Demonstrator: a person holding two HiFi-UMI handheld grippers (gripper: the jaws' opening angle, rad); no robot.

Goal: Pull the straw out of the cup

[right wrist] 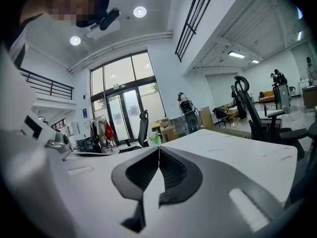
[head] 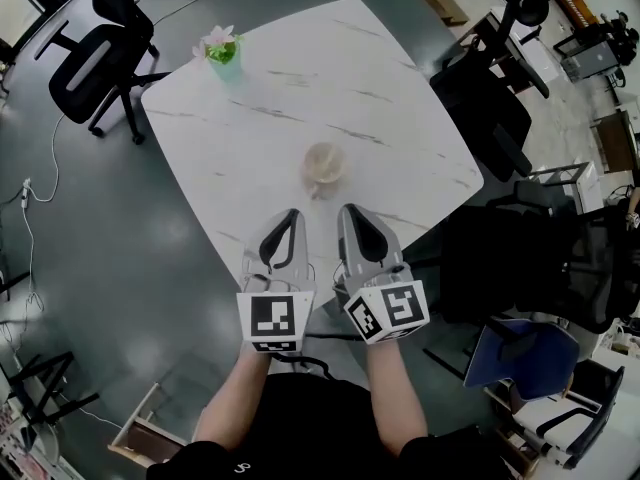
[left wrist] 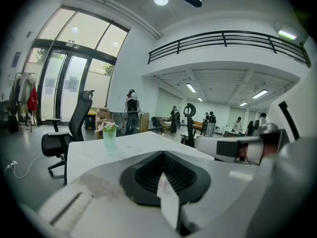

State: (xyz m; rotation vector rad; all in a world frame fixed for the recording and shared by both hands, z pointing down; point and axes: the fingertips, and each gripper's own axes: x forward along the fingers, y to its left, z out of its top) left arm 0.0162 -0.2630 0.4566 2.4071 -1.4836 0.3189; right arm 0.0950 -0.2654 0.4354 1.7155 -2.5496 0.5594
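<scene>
A pale, see-through cup (head: 325, 166) stands near the middle of the white marble table (head: 300, 88). I cannot make out the straw clearly from above. My left gripper (head: 292, 214) and my right gripper (head: 347, 209) lie side by side at the table's near edge, a short way in front of the cup, both pointing at it. Each is shut with nothing between its fingers. In the left gripper view the jaws (left wrist: 162, 153) meet at the tip and hide the cup. In the right gripper view the jaws (right wrist: 159, 148) are also pressed together.
A green vase with a pink flower (head: 222, 48) stands at the table's far left corner. Black office chairs stand at the far left (head: 95, 63) and at the right (head: 490, 108). A blue chair (head: 525, 356) is near right. People stand far off in the hall.
</scene>
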